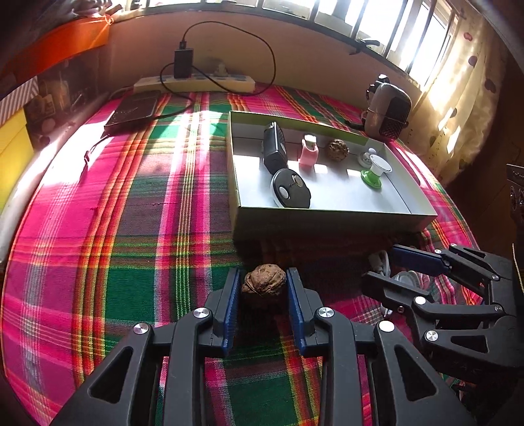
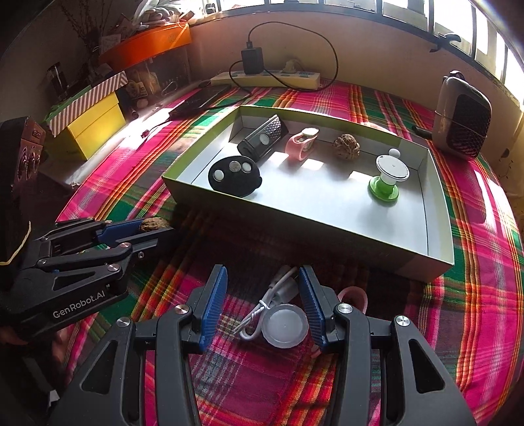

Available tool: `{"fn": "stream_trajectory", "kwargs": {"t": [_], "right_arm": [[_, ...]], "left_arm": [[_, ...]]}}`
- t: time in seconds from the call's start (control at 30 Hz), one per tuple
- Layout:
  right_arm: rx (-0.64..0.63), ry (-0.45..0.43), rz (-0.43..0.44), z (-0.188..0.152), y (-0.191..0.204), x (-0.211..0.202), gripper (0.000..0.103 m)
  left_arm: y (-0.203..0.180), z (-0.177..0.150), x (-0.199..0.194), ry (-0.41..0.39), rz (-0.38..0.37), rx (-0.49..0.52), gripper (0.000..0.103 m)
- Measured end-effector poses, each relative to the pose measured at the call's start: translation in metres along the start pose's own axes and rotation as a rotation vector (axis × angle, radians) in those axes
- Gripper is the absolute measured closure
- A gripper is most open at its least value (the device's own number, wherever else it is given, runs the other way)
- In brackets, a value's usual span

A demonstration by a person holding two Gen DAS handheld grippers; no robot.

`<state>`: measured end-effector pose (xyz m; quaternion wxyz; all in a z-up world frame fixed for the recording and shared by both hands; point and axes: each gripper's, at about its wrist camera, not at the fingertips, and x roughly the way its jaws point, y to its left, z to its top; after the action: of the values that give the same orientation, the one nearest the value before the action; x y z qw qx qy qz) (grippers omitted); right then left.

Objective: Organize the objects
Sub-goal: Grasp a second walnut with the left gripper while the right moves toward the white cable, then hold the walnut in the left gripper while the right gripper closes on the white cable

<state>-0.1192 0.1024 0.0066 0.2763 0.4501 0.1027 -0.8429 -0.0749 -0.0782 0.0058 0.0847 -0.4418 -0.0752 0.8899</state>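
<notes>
The bench (image 1: 98, 229) is covered by a pink and green plaid cloth. Sunlight is admitted through barred windows (image 1: 376, 19) along the far wall; a pale curtain (image 1: 458, 98) is hung at right.

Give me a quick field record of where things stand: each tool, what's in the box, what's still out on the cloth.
left tool: closed on a walnut, in front of the box
right tool: pads either side of a white charger puck with cable, not pressing
box: black oval case, black speaker, pink bottle, second walnut, green-and-white stand
on cloth, unboxed: charger puck, pink ring beside it
</notes>
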Motion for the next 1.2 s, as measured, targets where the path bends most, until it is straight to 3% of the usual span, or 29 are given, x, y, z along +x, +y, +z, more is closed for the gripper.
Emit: {"fn": "stream_trajectory", "kwargs": {"t": [0.53,0.9,1.2], "right_arm": [[-0.026,-0.007,0.113,-0.004,0.022,0.002,0.056],[-0.055,-0.01,0.058,-0.015,0.024,0.003,0.056],[-0.069,-0.032,0.116,-0.017,0.029,0.004,0.056]], "left_arm": [[0.01,-0.004,-0.006,-0.004,0.018,-0.012,0.077],[0.012,-0.007,-0.009,-0.005,0.036,-0.017,0.077],[0.014,-0.01,-0.012,-0.004,0.055,-0.022,0.077]]}}
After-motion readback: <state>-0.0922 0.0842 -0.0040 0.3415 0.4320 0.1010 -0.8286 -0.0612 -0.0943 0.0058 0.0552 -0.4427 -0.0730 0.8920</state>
